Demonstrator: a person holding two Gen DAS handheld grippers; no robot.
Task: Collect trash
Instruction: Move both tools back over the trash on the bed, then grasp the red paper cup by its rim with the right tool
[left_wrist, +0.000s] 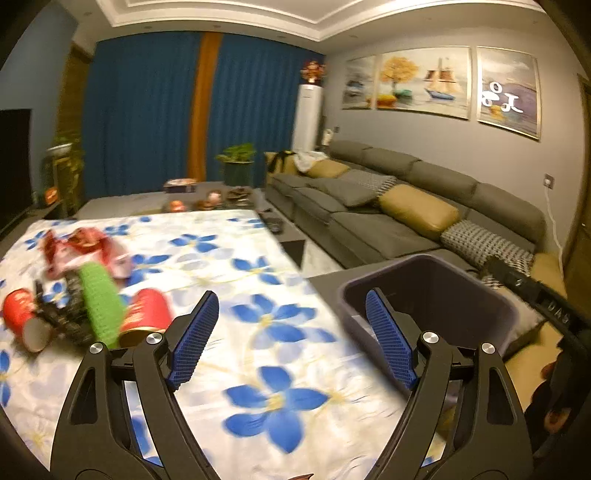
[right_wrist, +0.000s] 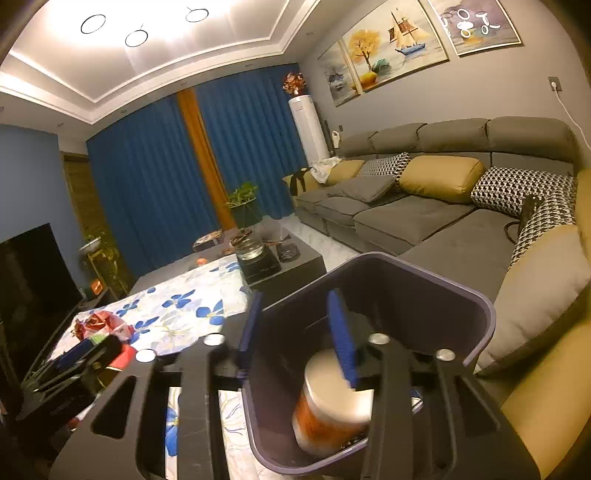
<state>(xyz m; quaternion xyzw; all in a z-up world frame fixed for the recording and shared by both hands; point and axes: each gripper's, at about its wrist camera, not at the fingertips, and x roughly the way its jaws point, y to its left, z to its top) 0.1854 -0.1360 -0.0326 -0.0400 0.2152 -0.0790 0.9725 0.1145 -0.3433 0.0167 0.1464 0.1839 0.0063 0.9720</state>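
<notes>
A trash pile lies at the left of the floral tablecloth (left_wrist: 258, 266): two red paper cups (left_wrist: 22, 317) (left_wrist: 147, 314), a green textured roll (left_wrist: 101, 306), a crumpled red wrapper (left_wrist: 81, 247) and a dark scrap. My left gripper (left_wrist: 291, 299) stands wide open over the cloth to the right of the pile, with nothing between its fingers. A dark purple bin (right_wrist: 424, 295) stands at the table's right edge. My right gripper (right_wrist: 295, 295) is open and straddles the bin's near wall. Inside the bin lies a blurred orange cup (right_wrist: 325, 406) with a pale end, free of the pads.
A grey sectional sofa (right_wrist: 406, 218) with tan and patterned cushions runs along the right wall. Beyond the cloth, a dark coffee table (right_wrist: 295, 258) carries a glass kettle and tea things. A television (right_wrist: 29, 280) and plants stand at the left, before blue curtains.
</notes>
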